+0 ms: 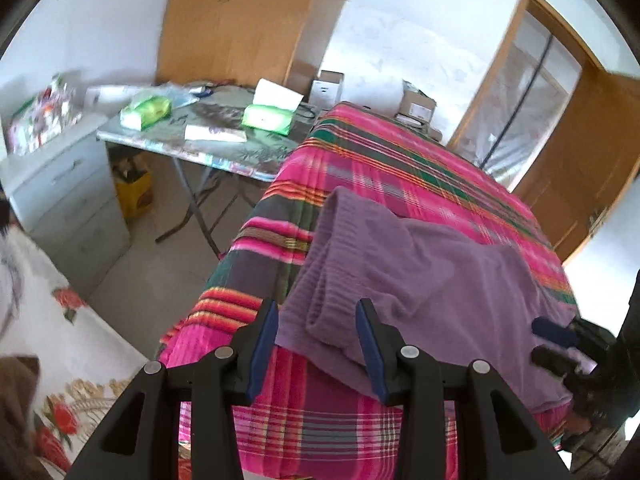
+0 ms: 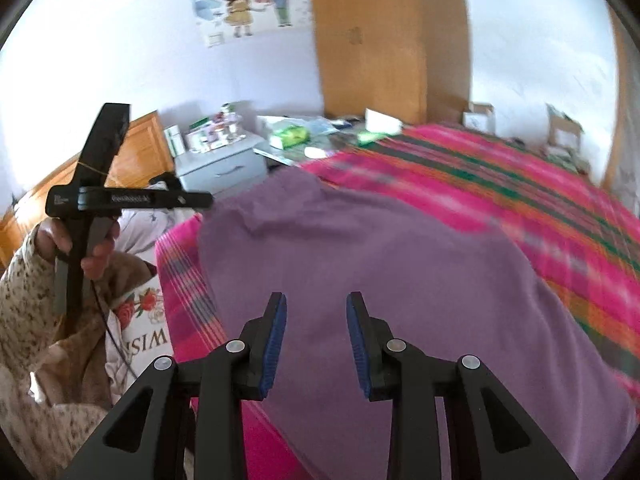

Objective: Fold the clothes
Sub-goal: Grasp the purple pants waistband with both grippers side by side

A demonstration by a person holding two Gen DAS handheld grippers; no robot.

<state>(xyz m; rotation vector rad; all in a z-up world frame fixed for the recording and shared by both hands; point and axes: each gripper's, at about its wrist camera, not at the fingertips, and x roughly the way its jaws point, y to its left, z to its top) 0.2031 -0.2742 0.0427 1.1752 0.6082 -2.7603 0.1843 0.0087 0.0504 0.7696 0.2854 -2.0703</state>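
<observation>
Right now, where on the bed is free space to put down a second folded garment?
The striped blanket lies bare beyond the purple sweater, toward the far end by the boxes. The near end is taken by the sweater. The folding table is crowded with packets.

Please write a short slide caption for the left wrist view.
Open left gripper hovers over a purple sweater on a striped blanket.

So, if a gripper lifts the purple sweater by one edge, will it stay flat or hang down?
Probably it hangs down: the purple sweater is soft knit and already lies in loose folds on the striped blanket. It looks thick, so perhaps a little heavy. It should not slip much on the blanket.
</observation>
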